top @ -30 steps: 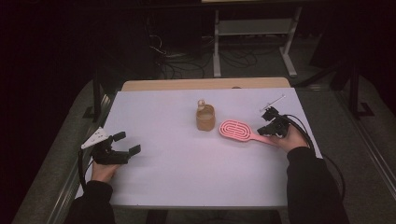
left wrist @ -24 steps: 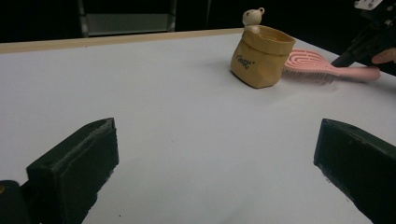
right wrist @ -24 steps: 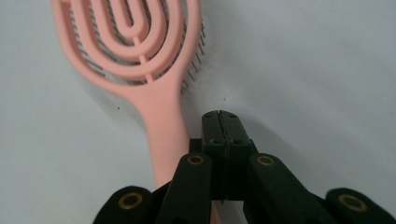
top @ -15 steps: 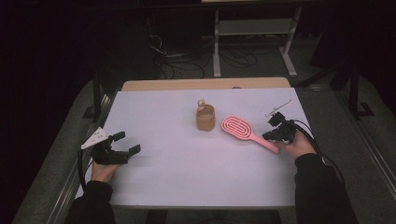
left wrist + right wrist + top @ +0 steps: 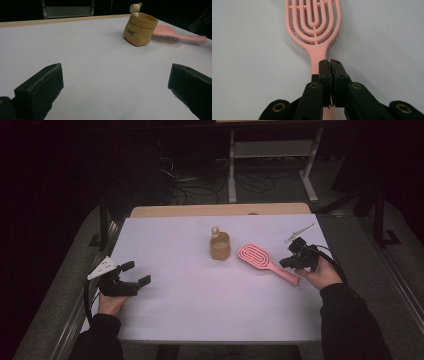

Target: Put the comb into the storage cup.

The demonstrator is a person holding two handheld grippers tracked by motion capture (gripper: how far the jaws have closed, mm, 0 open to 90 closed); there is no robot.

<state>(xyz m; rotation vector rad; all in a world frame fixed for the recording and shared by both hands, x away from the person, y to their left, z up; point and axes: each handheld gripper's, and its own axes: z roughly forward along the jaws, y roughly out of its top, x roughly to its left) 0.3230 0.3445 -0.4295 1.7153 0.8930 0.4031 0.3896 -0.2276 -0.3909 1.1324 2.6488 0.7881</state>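
A pink hairbrush lies flat on the white table, right of centre, its handle pointing to the near right. My right gripper hovers just over that handle. It is shut, with a hairline slit where its jaws have just eased apart, and nothing is between them. A tan pouch with a small bear figure in it stands upright just left of the brush. My left gripper rests open and empty near the table's left edge.
A wooden strip runs along the table's far edge. Behind it, on the dark floor, are a metal stand and loose cables. Broad bare tabletop lies between my two hands.
My right hand has drawn back a little toward the near right and lifted off the handle. The brush stays on the table. The left hand has kept still.
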